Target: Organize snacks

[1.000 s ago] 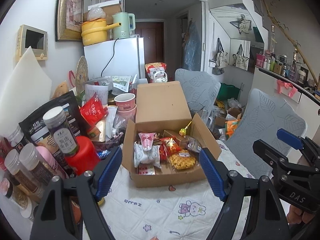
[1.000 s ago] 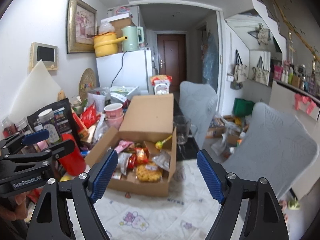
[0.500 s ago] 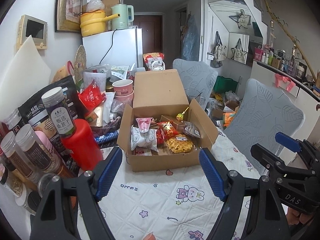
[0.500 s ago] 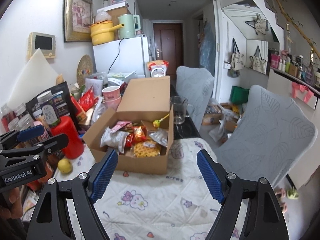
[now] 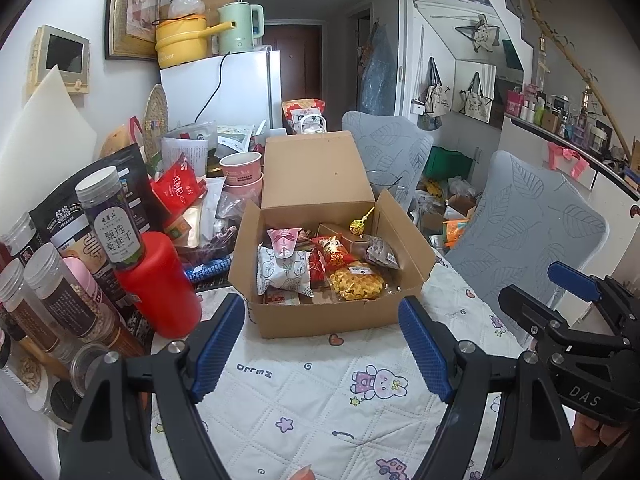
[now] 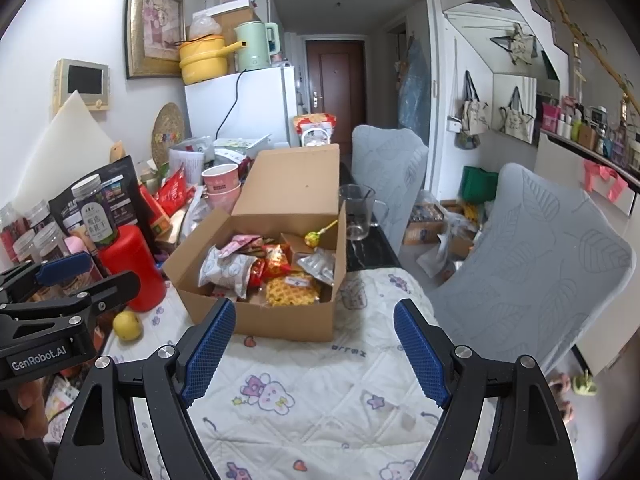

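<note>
We hold both grippers spread wide and empty over the quilted cloth (image 5: pixel 320 400), the left gripper (image 5: pixel 320 344) and the right gripper (image 6: pixel 310 346) side by side, both aimed at the open box (image 5: pixel 328 316) just beyond them. The snacks lie inside it: a white packet (image 5: pixel 282 270) at the near left, a yellow waffle pack (image 5: pixel 354 282) near the middle, a red pack (image 5: pixel 332 250) behind, a lollipop (image 5: pixel 358 226) against the far right flap. The box sits dead ahead of the left gripper and slightly left of the right one, so the left looks nearer. The white packet's long side runs left to right, so we judge a reach from above, jaws straddling its near-far width, suits it best.
</note>
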Tool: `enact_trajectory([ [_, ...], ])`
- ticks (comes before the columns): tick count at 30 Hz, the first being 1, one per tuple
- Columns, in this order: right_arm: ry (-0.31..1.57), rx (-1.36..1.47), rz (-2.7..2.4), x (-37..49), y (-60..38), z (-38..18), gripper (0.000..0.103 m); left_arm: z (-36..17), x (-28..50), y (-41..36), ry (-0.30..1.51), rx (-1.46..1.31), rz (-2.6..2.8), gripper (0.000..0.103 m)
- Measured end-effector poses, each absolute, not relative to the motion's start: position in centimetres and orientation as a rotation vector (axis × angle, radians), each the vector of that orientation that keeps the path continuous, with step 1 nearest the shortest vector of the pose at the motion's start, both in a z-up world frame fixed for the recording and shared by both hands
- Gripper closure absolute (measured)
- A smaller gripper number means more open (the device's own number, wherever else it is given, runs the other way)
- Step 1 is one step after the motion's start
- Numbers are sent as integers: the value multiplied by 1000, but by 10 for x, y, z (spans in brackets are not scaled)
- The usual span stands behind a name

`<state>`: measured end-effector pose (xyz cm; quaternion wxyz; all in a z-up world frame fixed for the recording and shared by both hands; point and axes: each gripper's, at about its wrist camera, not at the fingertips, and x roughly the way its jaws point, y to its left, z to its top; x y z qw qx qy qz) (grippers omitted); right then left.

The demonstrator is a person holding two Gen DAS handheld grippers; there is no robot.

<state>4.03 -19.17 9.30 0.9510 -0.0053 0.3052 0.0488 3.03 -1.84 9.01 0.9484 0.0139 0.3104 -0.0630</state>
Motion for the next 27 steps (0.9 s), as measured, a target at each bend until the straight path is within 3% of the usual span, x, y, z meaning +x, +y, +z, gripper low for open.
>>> enact_trajectory([
  [27, 633, -30, 124, 44, -185, 91, 21, 89, 31, -13, 636, 5, -127, 24],
])
